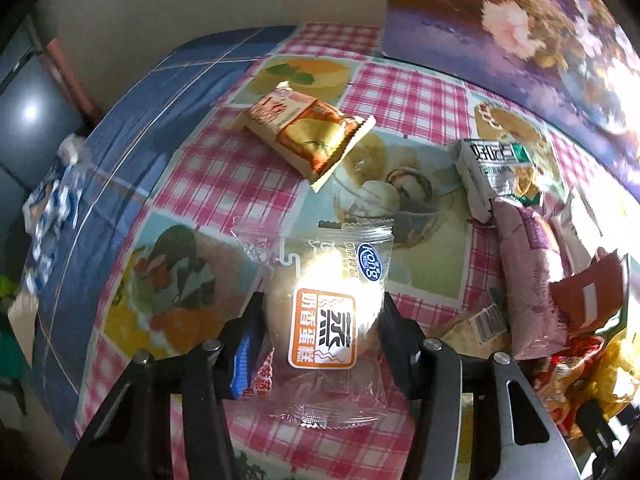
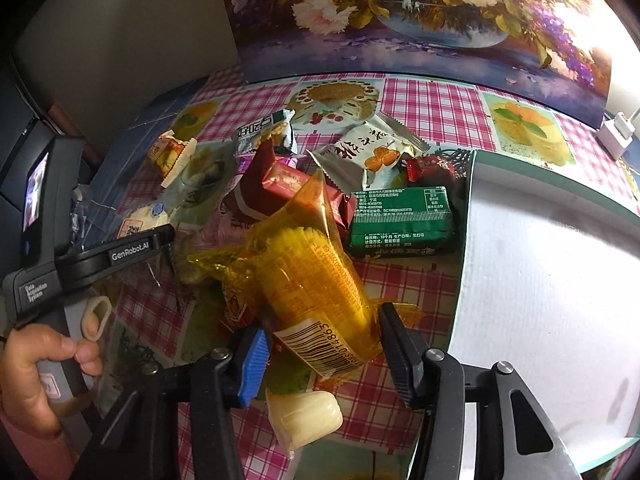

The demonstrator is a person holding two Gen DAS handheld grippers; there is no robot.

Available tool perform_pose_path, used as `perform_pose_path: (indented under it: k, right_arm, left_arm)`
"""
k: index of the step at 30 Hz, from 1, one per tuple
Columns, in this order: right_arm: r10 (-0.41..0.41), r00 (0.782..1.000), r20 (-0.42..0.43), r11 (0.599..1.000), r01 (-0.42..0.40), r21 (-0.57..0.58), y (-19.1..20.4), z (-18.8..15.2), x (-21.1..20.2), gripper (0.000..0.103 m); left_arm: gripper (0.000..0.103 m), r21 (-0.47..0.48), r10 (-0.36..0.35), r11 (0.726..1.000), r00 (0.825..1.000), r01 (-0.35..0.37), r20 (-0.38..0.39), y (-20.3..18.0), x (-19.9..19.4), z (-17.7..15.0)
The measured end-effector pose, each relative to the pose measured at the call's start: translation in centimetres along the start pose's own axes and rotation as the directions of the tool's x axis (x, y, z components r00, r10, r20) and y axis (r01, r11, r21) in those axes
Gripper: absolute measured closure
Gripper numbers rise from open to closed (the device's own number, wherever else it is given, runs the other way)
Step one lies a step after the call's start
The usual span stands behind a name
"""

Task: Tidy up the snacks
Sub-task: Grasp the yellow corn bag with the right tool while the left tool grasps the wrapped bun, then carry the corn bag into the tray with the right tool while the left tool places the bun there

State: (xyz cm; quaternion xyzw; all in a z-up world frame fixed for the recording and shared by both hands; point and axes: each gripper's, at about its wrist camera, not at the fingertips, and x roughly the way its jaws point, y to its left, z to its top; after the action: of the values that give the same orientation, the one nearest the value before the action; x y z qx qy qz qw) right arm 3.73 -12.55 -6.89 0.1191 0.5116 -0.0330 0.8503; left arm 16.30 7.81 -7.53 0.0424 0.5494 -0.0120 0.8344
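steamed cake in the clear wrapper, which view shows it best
The left wrist view. The steamed cake sits centred and close there, between the left gripper jaws, with its orange label readable. The right wrist view catches only a small, partly hidden piece of it at the left, behind the other gripper's body.

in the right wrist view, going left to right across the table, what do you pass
Left gripper → steamed cake packet → red wrapper → yellow snack pack between the right gripper's fingers → green packet → white box
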Motion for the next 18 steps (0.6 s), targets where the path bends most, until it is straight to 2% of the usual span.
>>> perform_pose_path:
  k: [7, 13, 18]
  right_arm:
    - [0.044, 0.999, 0.022, 0.999, -0.045, 0.023, -0.1, 0.1, -1.0, 0.051]
    - [0.068, 0.995, 0.078, 0.997, -0.071, 0.042, -0.5, 0.5, -3.1, 0.052]
    - [0.026, 0.992, 0.12, 0.995, -0.038, 0.096, -2.2, 0.8, -4.9, 0.052]
  left_arm:
    - [0.048, -0.096, -0.025, 0.995, 0.998, 0.03, 0.058, -0.2, -4.3, -1.0]
    - [0.048, -0.085, -0.028, 0.996, 0.991, 0.039, 0.132, -2.0, -9.1, -0.7]
    - [0.048, -0.049, -0.063, 0.996, 0.984, 0.072, 0.165, -5.1, -12.5, -0.7]
